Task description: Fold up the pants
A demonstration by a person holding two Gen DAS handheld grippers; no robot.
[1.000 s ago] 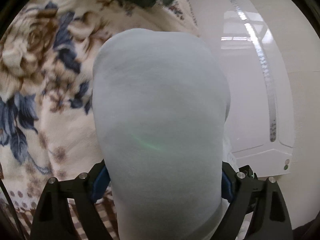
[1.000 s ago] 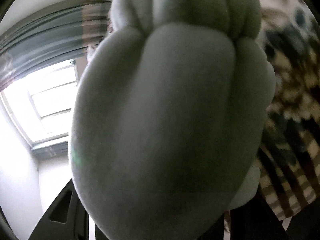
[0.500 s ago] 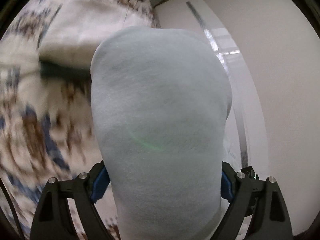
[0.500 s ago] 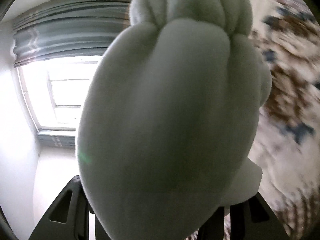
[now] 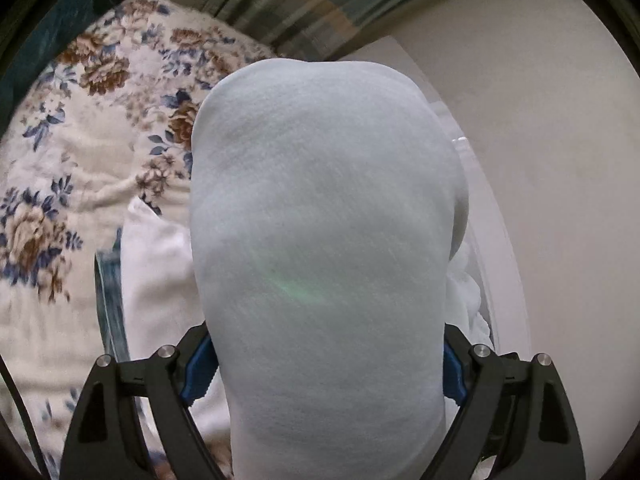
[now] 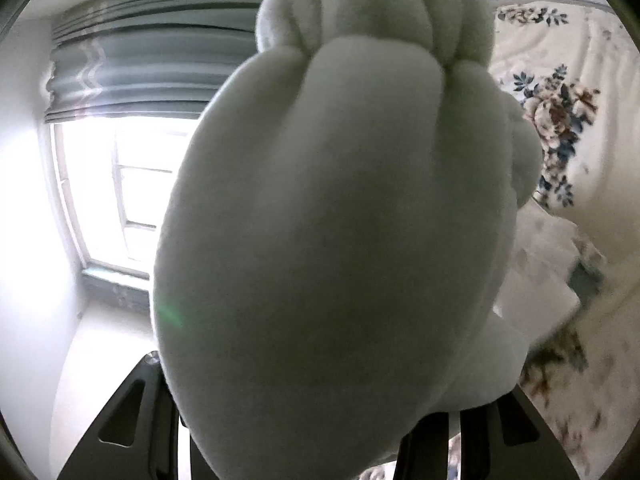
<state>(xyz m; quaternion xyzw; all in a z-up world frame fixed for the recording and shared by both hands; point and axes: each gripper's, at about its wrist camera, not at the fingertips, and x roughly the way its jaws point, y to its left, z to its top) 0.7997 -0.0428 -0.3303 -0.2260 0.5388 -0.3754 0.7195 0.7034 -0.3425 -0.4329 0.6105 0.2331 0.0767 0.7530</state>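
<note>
A bulging fold of pale pants (image 5: 324, 248) fills the left wrist view, clamped between the blue-padded fingers of the left hand-held gripper (image 5: 326, 364), whose black arms spread wide to either side of the cloth. More of the white fabric hangs below and to the left of the bulge. Behind it lies a bed with a floral bedspread (image 5: 76, 152) in cream, brown and blue, and a plain wall (image 5: 560, 160) rises to the right beneath a striped curtain.

In the right wrist view, the right hand-held gripper (image 6: 320, 432) is clamped on another bunched portion of the pants (image 6: 340, 220), gathered into ridged pleats at the top and crowding the lens; its fingertips are hidden under the cloth. A bright window (image 6: 116, 192) with a grey blind (image 6: 140, 72) glows to the left, and the flowered bedspread (image 6: 560, 120) shows to the right, where a further fold of white fabric rests on it, blurred.
</note>
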